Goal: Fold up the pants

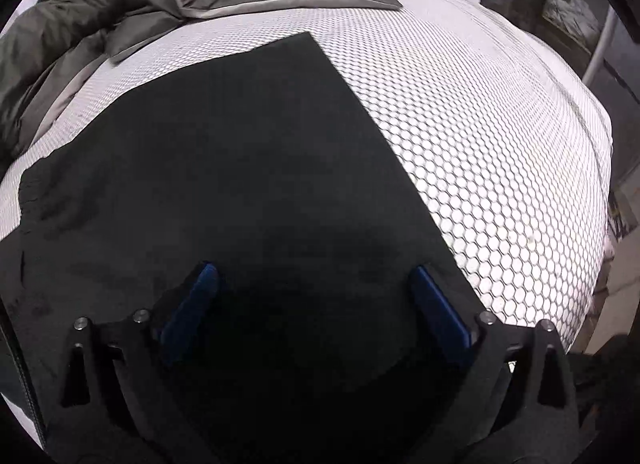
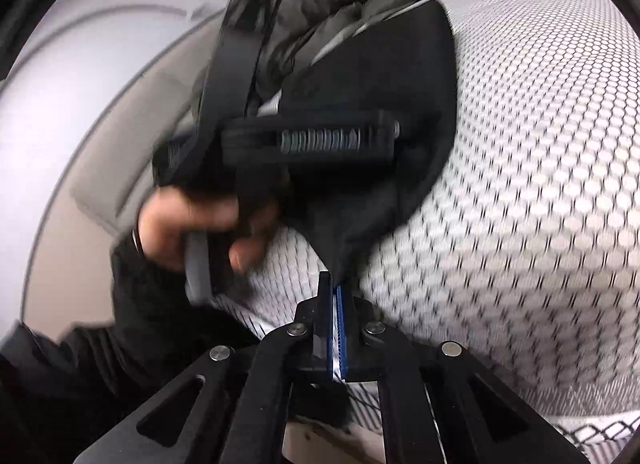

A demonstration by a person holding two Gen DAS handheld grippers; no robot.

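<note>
Left gripper (image 1: 312, 276) points steeply down, jaws wide apart, blue pads (image 1: 436, 312) well clear of each other, nothing pinched between them. Right gripper (image 2: 335, 284) tilts down less steeply, jaws pressed together, blue pads nearly touching, thin bit of black cloth (image 2: 352, 224) caught at tips. In right wrist view, left hand (image 2: 192, 224) wraps around black handle of other gripper, fingers curled, dark sleeve (image 2: 152, 304) covering wrist and arm. Picture there blurry.
</note>
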